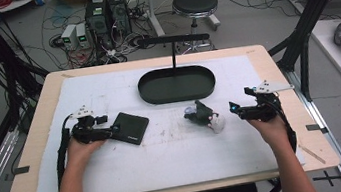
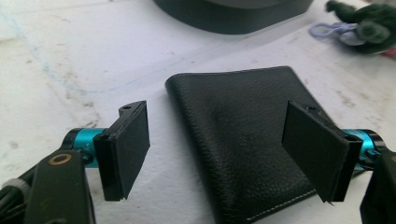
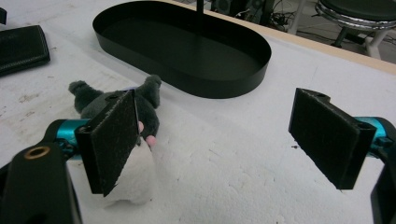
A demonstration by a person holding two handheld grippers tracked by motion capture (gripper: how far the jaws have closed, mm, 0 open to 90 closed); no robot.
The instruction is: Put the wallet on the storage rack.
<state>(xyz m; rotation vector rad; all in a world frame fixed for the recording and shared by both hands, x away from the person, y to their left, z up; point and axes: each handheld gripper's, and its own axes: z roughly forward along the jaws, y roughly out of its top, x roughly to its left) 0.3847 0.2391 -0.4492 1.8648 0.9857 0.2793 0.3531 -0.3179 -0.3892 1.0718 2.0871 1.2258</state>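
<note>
Left gripper (image 2: 217,154) spread wide, grasping nothing, fingers (image 2: 126,149) straddling the near end of a black leather wallet (image 2: 243,135) lying flat on the counter (image 1: 177,160). Right gripper (image 3: 224,140) likewise released, with a dark green and white plush toy (image 3: 116,135) just beyond its left finger and bare white sheet between the two. Black oval tray (image 3: 187,46) farther ahead of both.

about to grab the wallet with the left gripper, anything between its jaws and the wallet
Nothing visible. The left gripper is open, and the wallet lies flat on the white mat between its jaws.
</note>
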